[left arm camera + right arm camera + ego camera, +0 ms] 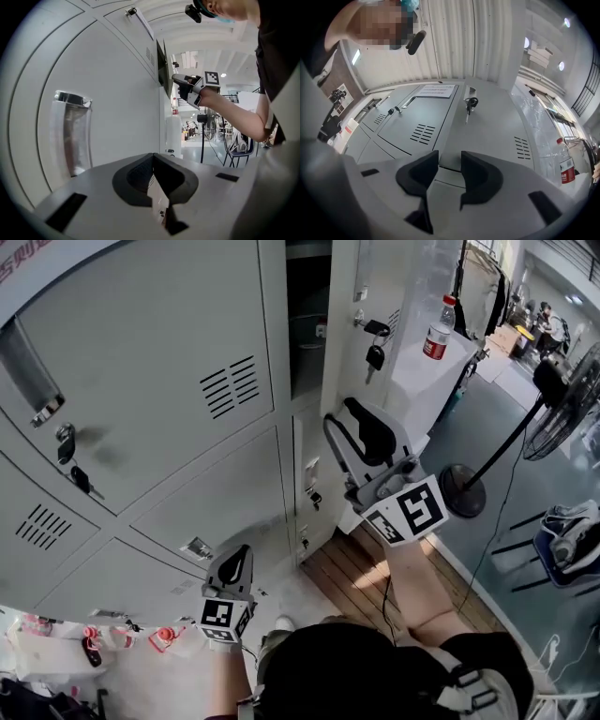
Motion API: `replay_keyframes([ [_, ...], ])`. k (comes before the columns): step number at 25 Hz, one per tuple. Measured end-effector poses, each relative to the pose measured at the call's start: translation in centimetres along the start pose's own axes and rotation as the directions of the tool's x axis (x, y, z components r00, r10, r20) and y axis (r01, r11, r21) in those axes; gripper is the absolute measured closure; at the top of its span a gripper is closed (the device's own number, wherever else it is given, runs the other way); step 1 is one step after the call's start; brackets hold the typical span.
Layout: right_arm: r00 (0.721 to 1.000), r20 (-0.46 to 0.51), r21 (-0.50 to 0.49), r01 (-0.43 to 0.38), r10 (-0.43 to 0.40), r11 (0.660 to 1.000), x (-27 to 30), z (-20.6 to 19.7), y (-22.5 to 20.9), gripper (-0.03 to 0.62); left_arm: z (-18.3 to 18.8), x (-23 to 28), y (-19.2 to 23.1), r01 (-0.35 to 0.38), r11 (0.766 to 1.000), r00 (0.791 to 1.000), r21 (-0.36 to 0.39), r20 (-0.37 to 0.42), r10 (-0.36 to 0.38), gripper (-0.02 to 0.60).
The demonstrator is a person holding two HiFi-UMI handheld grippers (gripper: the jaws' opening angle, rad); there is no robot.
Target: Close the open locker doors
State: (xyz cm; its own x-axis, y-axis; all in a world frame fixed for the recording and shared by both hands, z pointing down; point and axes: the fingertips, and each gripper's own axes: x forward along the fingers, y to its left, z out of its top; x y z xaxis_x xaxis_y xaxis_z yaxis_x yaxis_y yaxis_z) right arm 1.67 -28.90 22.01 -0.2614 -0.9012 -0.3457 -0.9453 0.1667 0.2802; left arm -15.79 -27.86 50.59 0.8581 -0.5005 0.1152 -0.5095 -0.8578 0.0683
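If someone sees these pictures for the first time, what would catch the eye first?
Grey lockers fill the head view; one upper door stands ajar beside a dark gap, keys hanging from it. The right gripper hovers close to that door, jaws apart and empty.

Setting: I read this as a locker area at the edge of a large open hall, a workplace rather than a home.

Evidence:
- A bank of grey metal lockers point(141, 352) with vent slots.
- Keys point(375, 357) hang in the locks.
- A printed notice point(436, 90) is on one door.
- The ceiling point(454, 37) overhead is ribbed metal.
- The grey floor point(469, 423) carries a pedestal fan point(562, 395) and a chair point(567, 540).
- A person point(551, 324) sits at a desk far off.
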Motion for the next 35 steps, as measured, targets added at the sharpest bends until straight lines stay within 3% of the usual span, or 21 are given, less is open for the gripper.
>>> replay_keyframes([
  [17,0.999,0.008,0.045,-0.04,0.04,0.998,5.2,-2.3,0.4,0.456,-0.7,-2.6,4.1,-0.134,0.991,0.991,-0.008,-0.013,0.134,0.574],
  [27,0.999,0.029,0.073,-0.048,0.046,0.996,5.6,-2.5,0.2,0.464,-0.8,-3.1,4.4,-0.164,0.986,0.986,-0.011,-0.014,0.164,0.574],
  [35,0.998,0.005,0.079,-0.066,0.066,0.995,4.3,-2.8,0.1,0.462,-0.8,-2.4,3.5,-0.142,0.99,0.99,-0.008,-0.015,0.142,0.574],
])
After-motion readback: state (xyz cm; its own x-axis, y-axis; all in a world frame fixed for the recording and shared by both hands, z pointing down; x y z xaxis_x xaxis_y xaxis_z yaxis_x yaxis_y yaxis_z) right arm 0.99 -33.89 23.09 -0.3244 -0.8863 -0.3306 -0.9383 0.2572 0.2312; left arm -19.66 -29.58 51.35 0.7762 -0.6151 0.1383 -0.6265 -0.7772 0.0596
